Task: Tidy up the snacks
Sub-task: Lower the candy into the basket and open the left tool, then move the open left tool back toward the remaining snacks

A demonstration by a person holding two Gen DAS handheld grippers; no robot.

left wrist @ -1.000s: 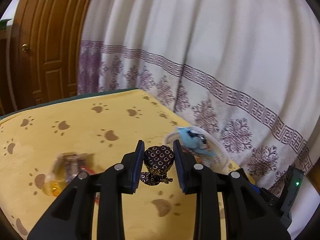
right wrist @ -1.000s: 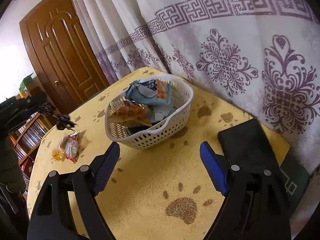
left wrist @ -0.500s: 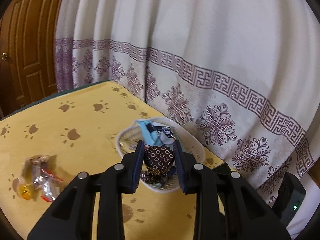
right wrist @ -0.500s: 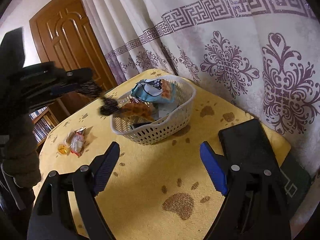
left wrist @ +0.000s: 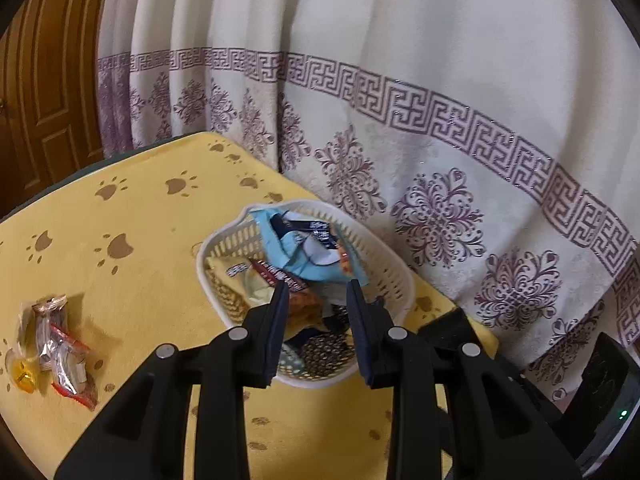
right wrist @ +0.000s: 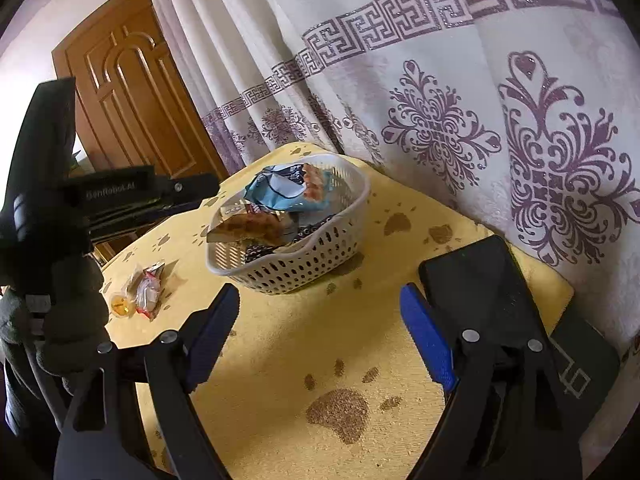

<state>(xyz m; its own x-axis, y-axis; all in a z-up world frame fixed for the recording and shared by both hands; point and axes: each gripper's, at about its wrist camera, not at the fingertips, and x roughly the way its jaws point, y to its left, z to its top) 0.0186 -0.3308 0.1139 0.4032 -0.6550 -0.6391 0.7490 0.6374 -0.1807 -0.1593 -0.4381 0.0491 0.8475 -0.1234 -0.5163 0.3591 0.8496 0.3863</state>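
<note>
The dark gold-printed snack (left wrist: 326, 354) is no longer between the pads of the left tongs (left wrist: 317, 286). A half second earlier it sits clamped there as the tongs travel in over the surface (left wrist: 140, 248). Now it lies below them inside the white basket (left wrist: 316, 382), at the near end, slightly blurred as if only just landed. The left tongs hang over the basket with their jaws at much the same narrow gap as before, but released: nothing shows between the pads except the basket's contents beyond. The right-wrist view agrees, since the tip of the left tongs looks bare there and a dark patterned wrapper rests against the basket's front wall.

The right tongs (right wrist: 319, 294) are unchanged. They are spread wide, empty, and hovering above the near part of the surface.

The basket stands close to the far edge, beside the curtain (left wrist: 400, 80), and already holds a light blue packet (left wrist: 308, 248) and several others. This delivery looks finished. What remains, to my eye, is the small cluster of wrapped snacks (left wrist: 60, 356) and an orange sweet (left wrist: 22, 374), lying well apart from the basket toward the left edge. The left tongs would probably need to lift clear of the rim and open wider before going back for them.
</note>
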